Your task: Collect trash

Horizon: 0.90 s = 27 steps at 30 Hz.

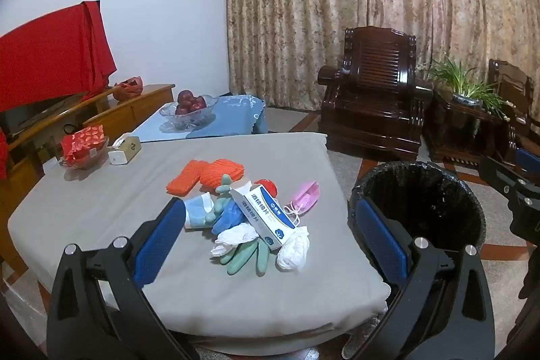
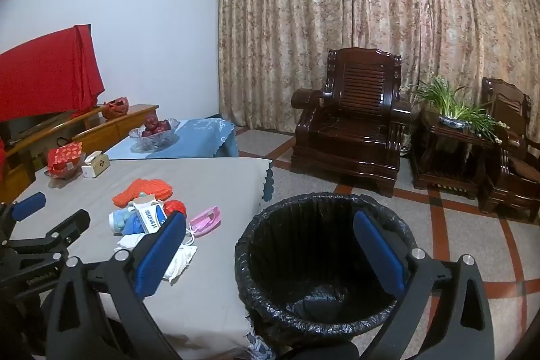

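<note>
Gaping empty, left gripper [image 1: 270, 225], right gripper [image 2: 270, 235], bin [image 2: 324, 258] base hidden

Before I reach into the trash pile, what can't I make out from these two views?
- Right wrist view: the near part of the pile is hidden behind the right claw's finger.
- Both views: the bin's bottom is too dark to read.
- Left wrist view: the box hides what lies under it.

Home living room, floral curtains [image 1: 371, 5], carved wooden armchair [image 2: 351, 123], fruit bowl [image 1: 189, 110], potted plant [image 2: 452, 110]
</note>
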### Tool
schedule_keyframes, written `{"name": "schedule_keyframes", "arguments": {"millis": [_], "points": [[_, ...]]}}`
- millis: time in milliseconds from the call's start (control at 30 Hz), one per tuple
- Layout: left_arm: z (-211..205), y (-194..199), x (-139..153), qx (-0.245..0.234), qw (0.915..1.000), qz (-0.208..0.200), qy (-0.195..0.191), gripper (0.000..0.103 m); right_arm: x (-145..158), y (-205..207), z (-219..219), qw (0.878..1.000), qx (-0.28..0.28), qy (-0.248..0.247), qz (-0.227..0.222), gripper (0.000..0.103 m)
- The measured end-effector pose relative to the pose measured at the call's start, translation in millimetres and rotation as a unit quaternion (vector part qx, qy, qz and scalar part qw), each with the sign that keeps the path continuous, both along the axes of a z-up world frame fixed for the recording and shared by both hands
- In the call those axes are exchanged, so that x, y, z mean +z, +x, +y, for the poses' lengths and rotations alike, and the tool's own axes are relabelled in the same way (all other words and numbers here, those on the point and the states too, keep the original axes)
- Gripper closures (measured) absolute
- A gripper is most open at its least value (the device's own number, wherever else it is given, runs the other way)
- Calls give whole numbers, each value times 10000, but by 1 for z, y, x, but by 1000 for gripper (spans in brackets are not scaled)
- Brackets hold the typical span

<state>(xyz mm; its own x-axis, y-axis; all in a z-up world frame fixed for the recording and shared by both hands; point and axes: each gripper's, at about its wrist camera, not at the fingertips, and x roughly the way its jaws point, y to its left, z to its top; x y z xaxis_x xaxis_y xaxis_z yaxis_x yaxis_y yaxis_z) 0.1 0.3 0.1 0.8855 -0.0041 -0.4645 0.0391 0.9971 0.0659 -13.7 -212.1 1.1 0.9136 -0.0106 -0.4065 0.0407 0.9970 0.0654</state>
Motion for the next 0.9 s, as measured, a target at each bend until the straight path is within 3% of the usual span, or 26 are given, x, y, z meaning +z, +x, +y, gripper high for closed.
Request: {"name": "schedule_keyframes", "arguments": {"millis": [900], "points": [[0, 0, 0, -4, 10000, -41, -13, 5, 0, 0, 1, 10000, 1, -15, 14, 6]]}}
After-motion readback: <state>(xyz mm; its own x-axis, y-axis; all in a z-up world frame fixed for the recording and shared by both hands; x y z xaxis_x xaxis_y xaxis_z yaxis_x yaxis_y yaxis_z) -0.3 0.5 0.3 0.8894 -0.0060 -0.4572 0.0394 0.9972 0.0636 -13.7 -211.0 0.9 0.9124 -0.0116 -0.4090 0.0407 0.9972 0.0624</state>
